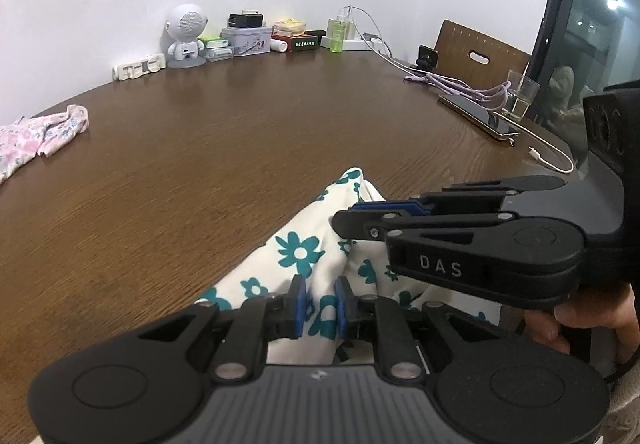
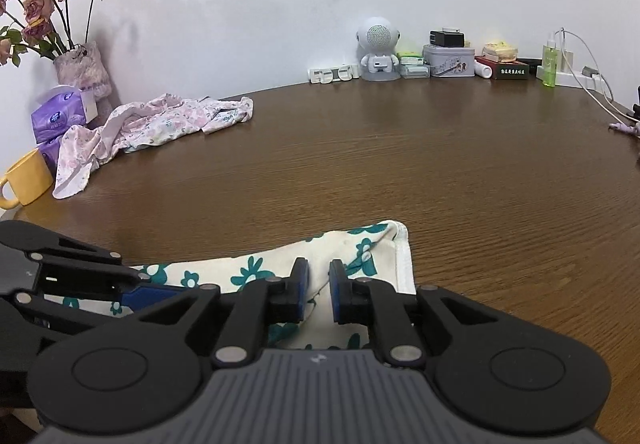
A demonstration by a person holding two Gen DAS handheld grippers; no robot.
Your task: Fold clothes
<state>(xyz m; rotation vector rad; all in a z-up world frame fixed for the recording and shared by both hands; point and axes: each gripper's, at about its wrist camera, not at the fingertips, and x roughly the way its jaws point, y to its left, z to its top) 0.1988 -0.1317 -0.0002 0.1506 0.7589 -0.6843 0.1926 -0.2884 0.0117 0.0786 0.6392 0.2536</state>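
Left hand-held gripper (image 1: pixel 321 300) narrowly parted astride a ridge of teal-flowered white garment (image 1: pixel 296 252), right hand-held gripper (image 2: pixel 318 290) likewise narrow, no clear grip, brown desk (image 2: pixel 400 172) ahead

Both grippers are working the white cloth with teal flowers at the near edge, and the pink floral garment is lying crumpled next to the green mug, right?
Not quite: the mug is yellow, not green, as the right wrist view shows. The rest stands: both grippers at the white cloth with teal flowers, pink floral garment crumpled beside it.
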